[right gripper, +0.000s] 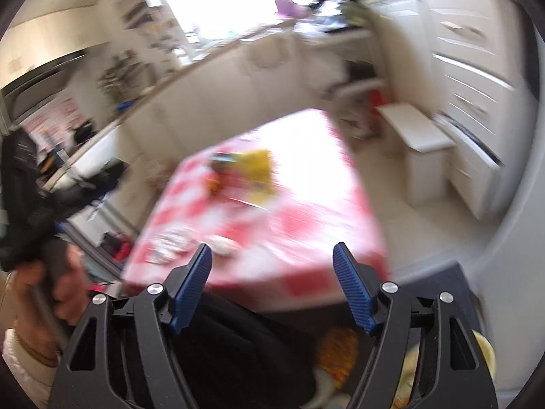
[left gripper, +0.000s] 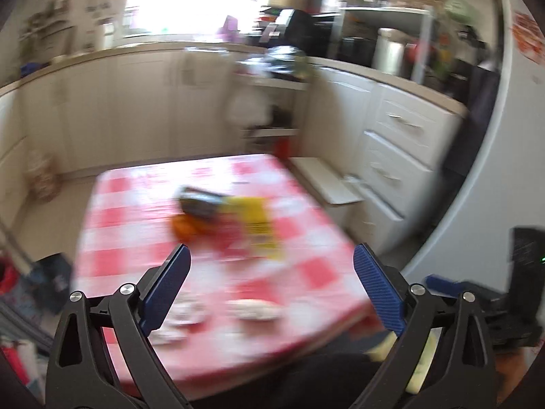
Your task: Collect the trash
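Still, the trash sat mid-surface: a yellow wrapper [left gripper: 257,225] overlapping a dark packet [left gripper: 201,202] and something orange [left gripper: 187,228], all blurred, on the red-checked surface [left gripper: 316,272]. Nearer the front edge lay pale crumpled bits [left gripper: 253,308], prob. more litter; exact kind couldn't be told. Left gripper [left gripper: 269,255] hung over the near side w/ fingers wide, nothing btwn them. Right gripper [right gripper: 272,254] was likewise spread and empty, short of the front edge, a dark bag w/ colourful scraps [right gripper: 337,351] below it. Judged best approach: slow down, take the near pale bits first, come in low so one finger slid under, close fully before lifting, then go for the wrapper pile.
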A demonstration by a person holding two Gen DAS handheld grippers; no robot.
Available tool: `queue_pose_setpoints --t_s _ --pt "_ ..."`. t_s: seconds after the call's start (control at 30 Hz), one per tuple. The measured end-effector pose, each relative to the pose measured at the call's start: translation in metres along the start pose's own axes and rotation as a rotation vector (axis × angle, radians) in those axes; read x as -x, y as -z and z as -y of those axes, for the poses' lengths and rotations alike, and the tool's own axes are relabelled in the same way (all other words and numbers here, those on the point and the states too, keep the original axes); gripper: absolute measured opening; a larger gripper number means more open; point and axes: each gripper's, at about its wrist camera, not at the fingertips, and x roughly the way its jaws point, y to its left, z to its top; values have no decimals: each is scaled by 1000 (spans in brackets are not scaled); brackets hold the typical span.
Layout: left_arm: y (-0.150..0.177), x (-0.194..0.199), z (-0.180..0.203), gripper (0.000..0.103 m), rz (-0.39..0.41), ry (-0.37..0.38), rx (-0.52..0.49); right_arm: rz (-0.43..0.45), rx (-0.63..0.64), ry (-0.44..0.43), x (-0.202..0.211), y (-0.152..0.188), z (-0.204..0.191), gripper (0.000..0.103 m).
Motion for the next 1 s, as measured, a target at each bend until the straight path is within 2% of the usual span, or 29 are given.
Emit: queue_pose_setpoints --t_s 0.07,0.17,0.33,0.5,0.7,1.0 --pt "0 -2 -35 93 -7 -63 25 -2 30 -62 -14 -10 -27 75" --pt "8 -4 -80 93 -10 -115 85 -12 53 -126 -32 -15 -54 77" --pt "33 -17 -127 93 -52 -140 232 -38 97 -177 -61 -14 -92 77" --pt "35 -15 -131 93 -23 -142 234 -42 126 -152 -77 -11 -103 77" --pt "37 -15 -134 93 -30 -130 281 -51 121 -129 -85 -12 -108 77" --pt "39 -16 -129 93 -36 -122 276 -49 127 -125 -87 -13 -112 78"
